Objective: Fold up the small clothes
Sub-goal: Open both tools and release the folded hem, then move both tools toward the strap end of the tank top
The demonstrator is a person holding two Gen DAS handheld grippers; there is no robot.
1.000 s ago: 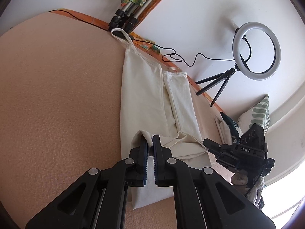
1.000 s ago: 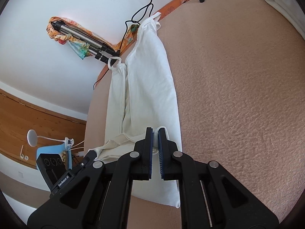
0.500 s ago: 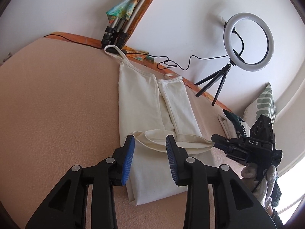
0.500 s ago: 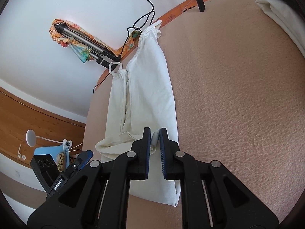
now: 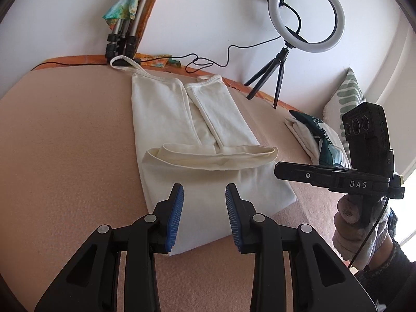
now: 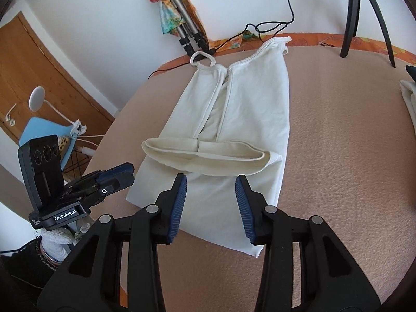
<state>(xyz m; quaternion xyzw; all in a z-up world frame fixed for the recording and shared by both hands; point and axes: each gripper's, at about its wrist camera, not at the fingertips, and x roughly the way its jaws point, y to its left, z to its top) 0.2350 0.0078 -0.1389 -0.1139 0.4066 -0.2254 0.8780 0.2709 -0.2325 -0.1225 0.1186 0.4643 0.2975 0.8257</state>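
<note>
A cream sleeveless top (image 5: pixel 166 114) lies flat on the peach blanket (image 5: pixel 65 143), its sides folded inward and a strap loop (image 5: pixel 122 61) at the far end. Its lower edge is turned up into a loose band (image 5: pixel 210 160) across the middle. My left gripper (image 5: pixel 204 191) hovers open just short of that band, nothing between its blue pads. The right gripper (image 6: pixel 211 182) also hangs over the near part of the top (image 6: pixel 241 109), its jaws opening and empty, close to the band (image 6: pixel 208 157). Each gripper shows in the other's view: right (image 5: pixel 279 168), left (image 6: pixel 127 171).
A ring light on a small tripod (image 5: pixel 306 15) stands at the back right, its cable trailing along the wall. Folded tripod legs with a colourful cloth (image 5: pixel 124 23) lean at the back. A pile of folded clothes (image 5: pixel 312 135) and a pillow (image 5: pixel 348 93) lie right. A wooden door (image 6: pixel 39 59) is left.
Both grippers were shut on the top's lower edge; they have let it go, opened, and drawn back and upward while rolling level. The released edge now lies as a band across the garment.
</note>
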